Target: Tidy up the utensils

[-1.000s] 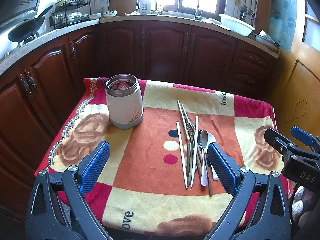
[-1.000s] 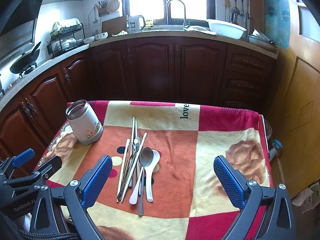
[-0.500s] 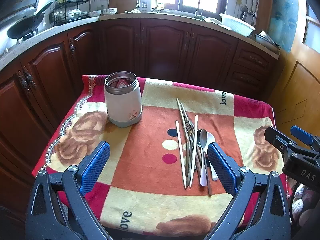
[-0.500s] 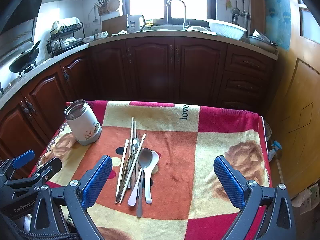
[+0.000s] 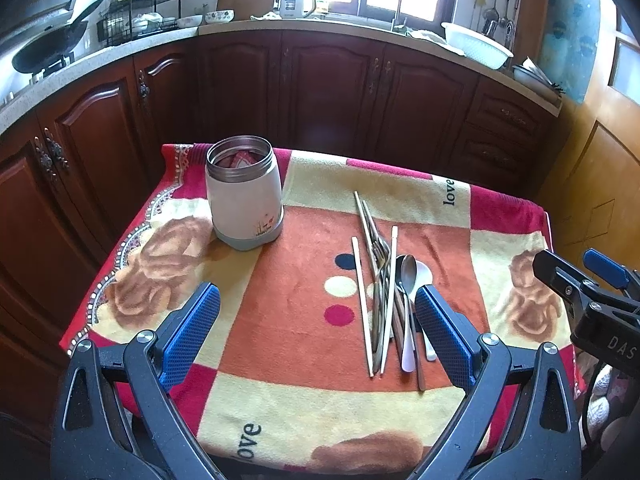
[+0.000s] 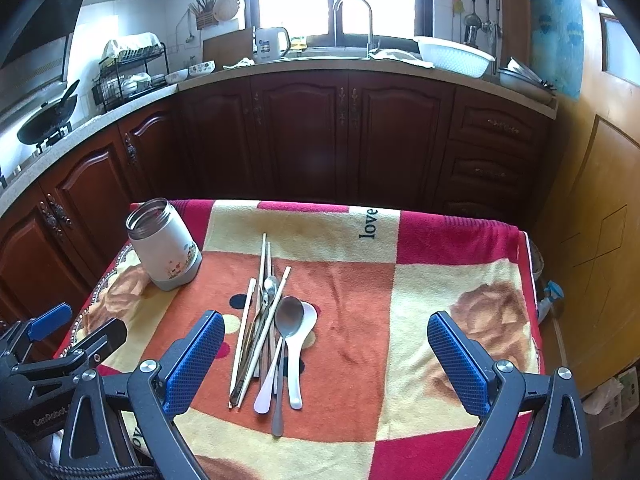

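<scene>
A loose pile of utensils (image 5: pixel 386 292) (image 6: pixel 272 332) lies mid-table: pale chopsticks, a metal spoon (image 6: pixel 289 316), a white spoon (image 6: pixel 298 360) and a fork. A white jar with a steel rim (image 5: pixel 244 192) (image 6: pixel 164 244) stands upright and lidless at the table's far left. My left gripper (image 5: pixel 318 332) hovers open over the near edge, its right finger just right of the pile. My right gripper (image 6: pixel 326 356) is open too, with the pile just inside its left finger. Neither holds anything.
A red, orange and cream blanket (image 5: pixel 500 216) (image 6: pixel 460 240) covers the small table. Dark wooden cabinets (image 5: pixel 328 92) and a counter with a sink, a kettle, a dish rack and a wok stand behind. A wooden door (image 6: pixel 592 200) is on the right.
The left gripper has drawn slightly nearer the table, so the jar and cabinets sit lower in its view. The right view barely shifted. Both stay open and nothing on the table moved.
</scene>
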A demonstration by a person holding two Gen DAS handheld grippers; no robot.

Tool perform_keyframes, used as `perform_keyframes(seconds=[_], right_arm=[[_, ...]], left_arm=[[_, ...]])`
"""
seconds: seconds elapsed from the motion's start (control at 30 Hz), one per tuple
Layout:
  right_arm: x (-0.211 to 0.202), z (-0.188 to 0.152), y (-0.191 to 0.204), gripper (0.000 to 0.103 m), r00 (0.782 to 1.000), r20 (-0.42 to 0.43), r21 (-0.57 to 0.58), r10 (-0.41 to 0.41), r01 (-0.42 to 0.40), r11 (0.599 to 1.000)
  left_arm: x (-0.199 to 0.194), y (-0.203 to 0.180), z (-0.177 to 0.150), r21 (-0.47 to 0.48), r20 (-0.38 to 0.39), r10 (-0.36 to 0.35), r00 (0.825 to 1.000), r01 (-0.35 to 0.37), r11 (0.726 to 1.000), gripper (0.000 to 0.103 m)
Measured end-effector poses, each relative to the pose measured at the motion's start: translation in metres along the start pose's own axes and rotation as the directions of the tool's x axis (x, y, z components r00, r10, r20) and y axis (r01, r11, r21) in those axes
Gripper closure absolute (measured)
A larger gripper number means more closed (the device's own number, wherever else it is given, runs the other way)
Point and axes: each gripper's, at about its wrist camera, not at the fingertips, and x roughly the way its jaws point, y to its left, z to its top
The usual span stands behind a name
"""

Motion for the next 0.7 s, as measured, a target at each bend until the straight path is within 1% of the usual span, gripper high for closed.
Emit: perform_keyframes(seconds=[0.7], right_arm=[[0.012,-0.002,-0.001,0.002,1.0,-0.02,0.01,0.018,-0.018,1.0]], left_arm=[[0.012,0.003,0.0,-0.022,-0.023,-0.004,1.0,0.003,1.0,0.004]])
